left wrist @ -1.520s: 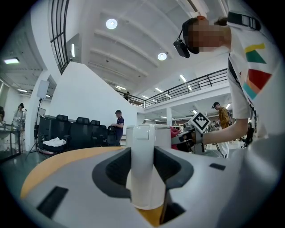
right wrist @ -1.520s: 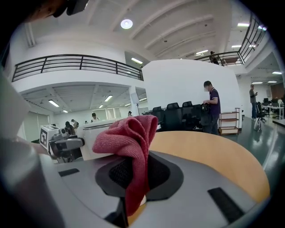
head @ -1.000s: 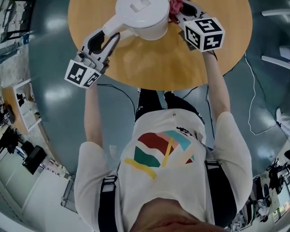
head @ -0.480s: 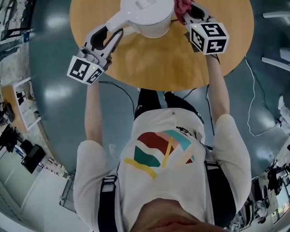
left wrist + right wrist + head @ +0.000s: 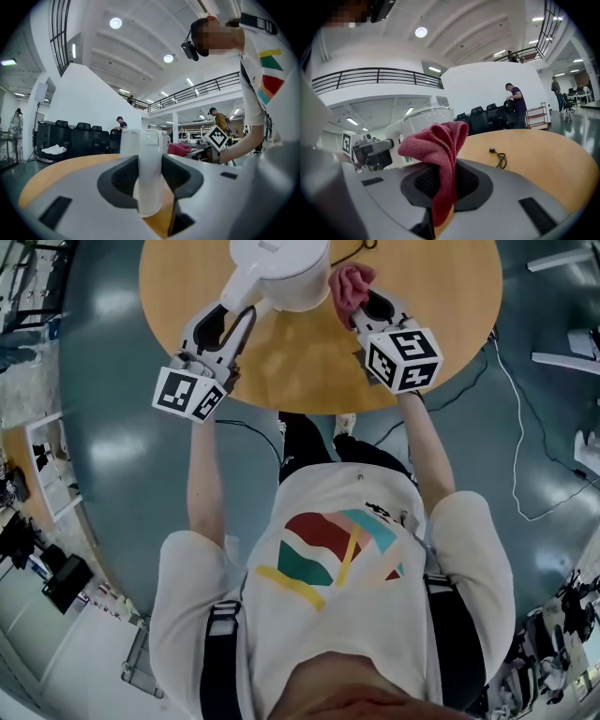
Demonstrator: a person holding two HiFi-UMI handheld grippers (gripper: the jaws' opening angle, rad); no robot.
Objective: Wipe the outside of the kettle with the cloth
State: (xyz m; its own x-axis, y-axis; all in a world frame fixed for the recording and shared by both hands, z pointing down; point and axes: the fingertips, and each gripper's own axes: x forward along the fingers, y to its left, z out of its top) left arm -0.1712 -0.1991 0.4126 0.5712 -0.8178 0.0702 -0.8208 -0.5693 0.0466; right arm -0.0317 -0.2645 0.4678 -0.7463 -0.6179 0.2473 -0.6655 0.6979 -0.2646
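Starting at the left: left claw (image 5: 228,322) is clamped on the white handle (image 5: 151,159), its jaws pressing both sides of it, claw lying about level. The handle juts out low and left from the kettle (image 5: 281,268), which stands at the far side of the round wooden tabletop (image 5: 300,362). The kettle looks like rigid smooth plastic, probably slippery on the wall, so the handle is the sensible place to hold and steady it. Weight is a guess, since no view shows whether there is water inside. Just right of the kettle body is the red cloth (image 5: 350,282): soft and limp, bunched up top with a tail drooping down between the jaws. Right claw (image 5: 367,310) is closed on it, pinching a fold. A bunched pad like that should wipe fine but may slide in the grip if dragged hard. Hard to make out: whether cloth and kettle wall actually touch, they read as just beside each other. Kettle top is cut by the head view's upper edge, spout and base not visible, far side hidden. A small dark cable (image 5: 500,158) lies on the tabletop further right
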